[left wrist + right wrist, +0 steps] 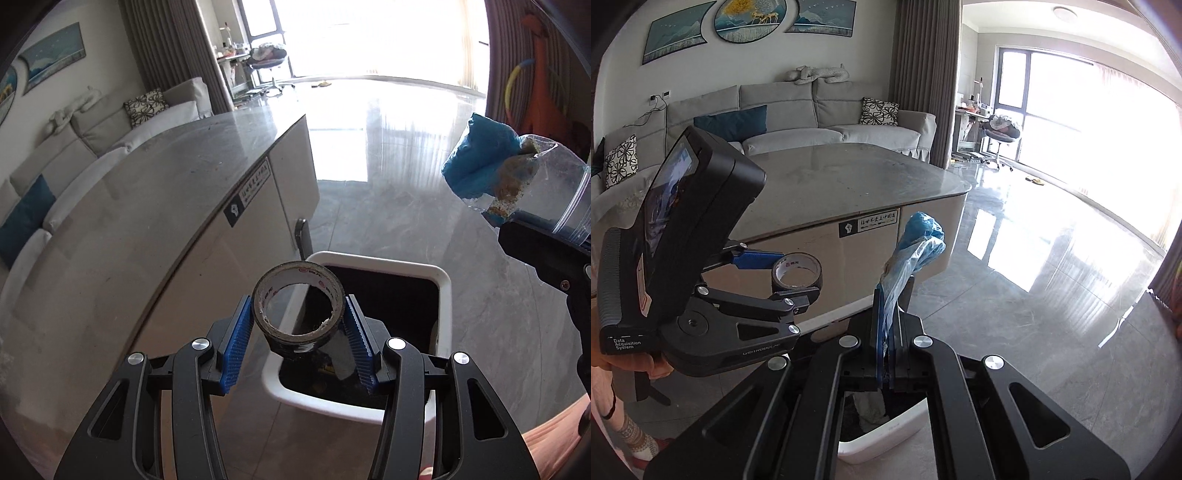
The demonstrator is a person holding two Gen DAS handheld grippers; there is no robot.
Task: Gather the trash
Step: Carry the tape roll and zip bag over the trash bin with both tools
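1. left wrist view shows my left gripper (299,328) clamped on a nearly spent tape roll (298,301), its blue pads (236,347) pressing both sides, the roll hanging above the near left corner of the white trash bin (441,280).
2. right wrist view shows my right gripper (886,332) pinched tight on a clear zip bag (905,266) stuffed with blue crumpled waste, held over the bin (882,439).
3. the bin stands on the grey floor just right of the table (166,177), already holding dark scraps.
4. risk, as i judge it: the roll sits over the rim, not the middle, so letting go here could bounce it onto the floor.
5. the bag is limp and tall; a quick release may let it catch on a finger or flop outside the bin.
6. both grippers crowd one opening, so they could knock together.
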